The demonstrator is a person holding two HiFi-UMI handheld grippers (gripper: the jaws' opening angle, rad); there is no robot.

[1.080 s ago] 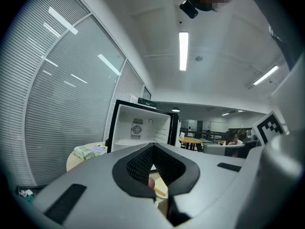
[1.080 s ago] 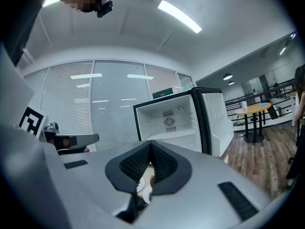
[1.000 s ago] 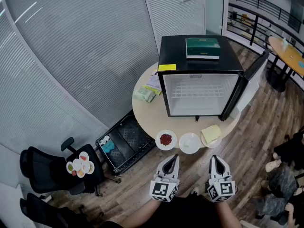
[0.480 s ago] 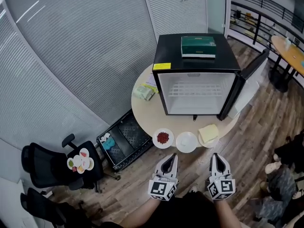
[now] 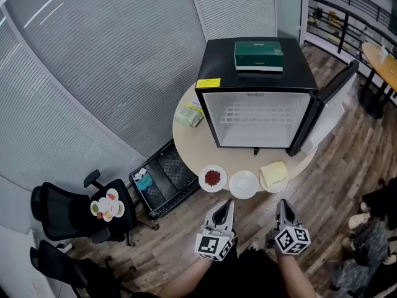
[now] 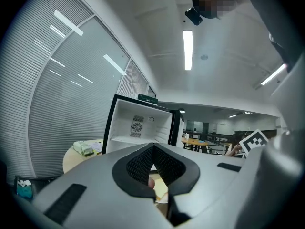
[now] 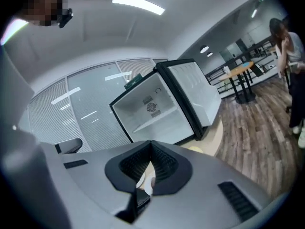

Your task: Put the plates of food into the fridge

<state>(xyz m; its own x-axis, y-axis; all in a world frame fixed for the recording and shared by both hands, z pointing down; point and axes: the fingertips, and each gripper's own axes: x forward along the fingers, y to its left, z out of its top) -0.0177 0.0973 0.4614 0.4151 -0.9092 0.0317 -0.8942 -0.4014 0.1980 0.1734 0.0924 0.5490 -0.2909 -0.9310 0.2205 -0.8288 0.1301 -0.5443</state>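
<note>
Three plates of food (image 5: 213, 178) wait at the near edge of the tabletop (image 5: 188, 145), before the open fridge (image 5: 257, 121), handy for loading; left tool (image 5: 227, 204) and right tool (image 5: 283, 203) hover short, jaws together, empty

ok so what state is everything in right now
fridge, empty inside
fridge door, wide open
green box, closed, flat on the fridge
red-food plate, on the table, outside the fridge
middle plate, on the table, contents unclear
yellow-food plate, on the table
left gripper, shut, empty
right gripper, shut, empty
</note>
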